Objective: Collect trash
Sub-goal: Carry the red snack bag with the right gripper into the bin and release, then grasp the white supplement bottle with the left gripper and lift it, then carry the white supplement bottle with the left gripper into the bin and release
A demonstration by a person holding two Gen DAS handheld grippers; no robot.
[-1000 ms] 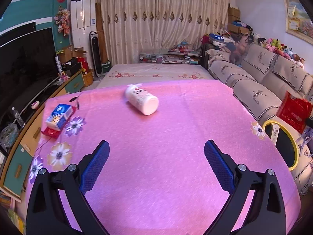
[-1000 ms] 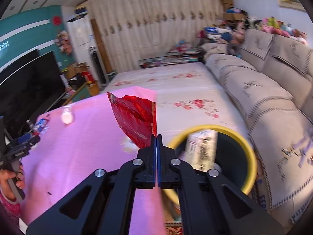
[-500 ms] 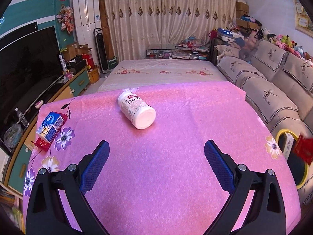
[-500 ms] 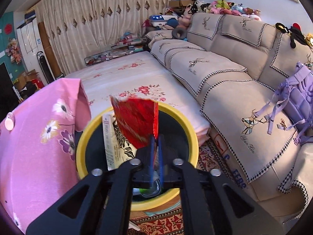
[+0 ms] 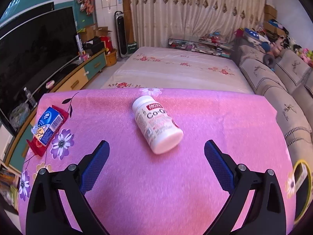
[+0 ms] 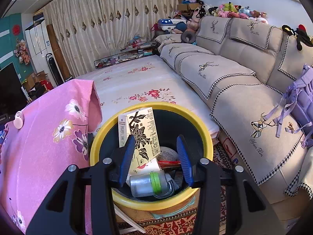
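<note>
A white pill bottle lies on its side on the pink flowered tablecloth, just beyond my left gripper, which stands open and holds nothing. A blue tissue pack on a red wrapper lies at the table's left edge. My right gripper hangs over the yellow-rimmed bin; its jaws are opening, with nothing between them. The red wrapper lies inside the bin beside a cream carton and a clear bottle with a green cap.
A beige sofa runs along the right, a flowered bed lies behind the table, and a TV on a low cabinet lines the left wall. The bin's rim shows at the table's right edge.
The right gripper carried the red wrapper over the bin, opened and dropped it in. The left gripper moved forward over the table toward the white bottle, staying open.
</note>
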